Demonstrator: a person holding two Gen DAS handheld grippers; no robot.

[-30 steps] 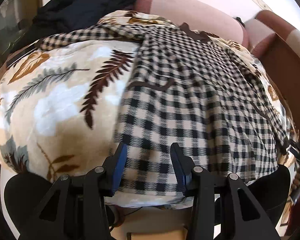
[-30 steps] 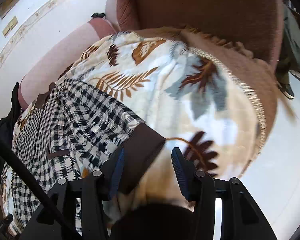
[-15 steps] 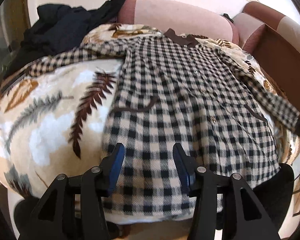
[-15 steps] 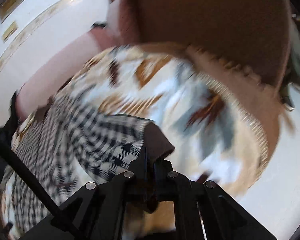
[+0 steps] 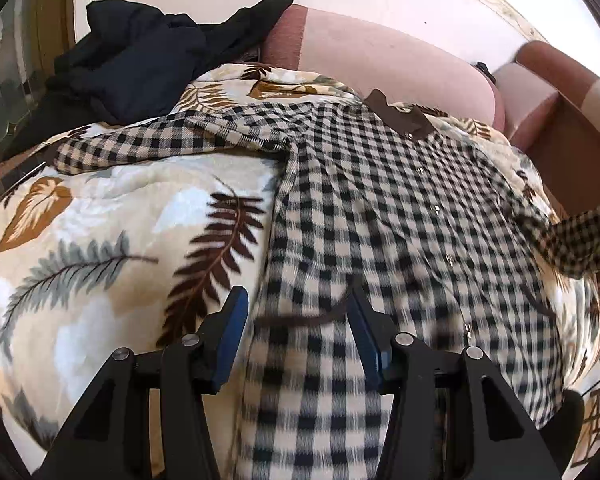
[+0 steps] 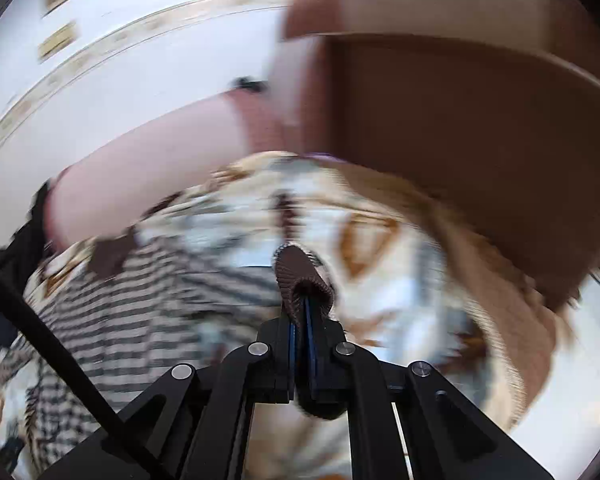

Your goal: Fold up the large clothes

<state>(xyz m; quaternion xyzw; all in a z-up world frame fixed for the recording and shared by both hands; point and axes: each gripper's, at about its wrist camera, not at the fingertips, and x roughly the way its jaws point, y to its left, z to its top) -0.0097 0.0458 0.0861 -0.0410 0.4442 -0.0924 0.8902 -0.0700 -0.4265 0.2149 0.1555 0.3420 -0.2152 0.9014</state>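
Note:
A black-and-cream checked shirt with a brown collar lies spread face up on a leaf-print blanket. Its left sleeve stretches out to the left. Its right sleeve hangs lifted off the blanket at the right edge. My left gripper is open and empty, low over the shirt's lower left part. My right gripper is shut on the brown sleeve cuff and holds it above the blanket. The right wrist view is blurred; the shirt shows at its left.
A pile of dark clothes lies at the back left of the blanket. A pink sofa backrest runs behind, and a brown armrest rises at the right. A dark wooden frame stands at the far left.
My right gripper closed on the brown cuff and lifted the sleeve up and inward. My left gripper stayed open and moved forward over the shirt's lower left part.

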